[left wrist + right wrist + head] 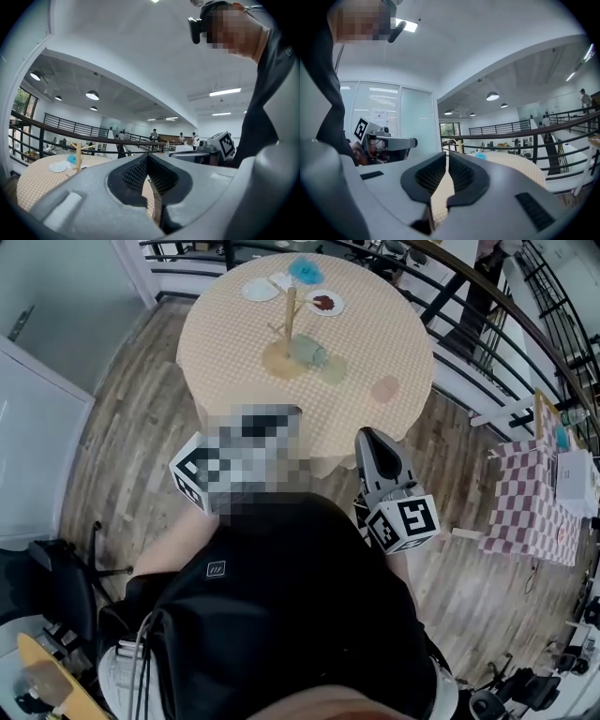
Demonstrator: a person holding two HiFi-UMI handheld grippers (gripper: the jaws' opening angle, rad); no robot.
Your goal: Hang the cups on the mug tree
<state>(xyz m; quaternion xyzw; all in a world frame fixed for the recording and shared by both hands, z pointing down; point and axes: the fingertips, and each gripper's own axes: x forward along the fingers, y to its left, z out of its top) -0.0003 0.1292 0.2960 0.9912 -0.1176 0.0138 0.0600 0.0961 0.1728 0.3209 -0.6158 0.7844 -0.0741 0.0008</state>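
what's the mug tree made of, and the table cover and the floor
Mug tree: looks like pale, unpainted wood, a straight post with peg branches.
Table cover: seems a soft cloth, checked beige and white, draping over the round edge.
Floor: wood-look planks with mixed brown tones; real wood or laminate cannot be told.

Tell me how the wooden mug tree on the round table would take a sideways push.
The mug tree is a thin upright post on a flat round base, so a push high up would probably tip it. Pushed low, it may instead slide, dragging the checked tablecloth. Being slim wood, it is likely light and stiff.
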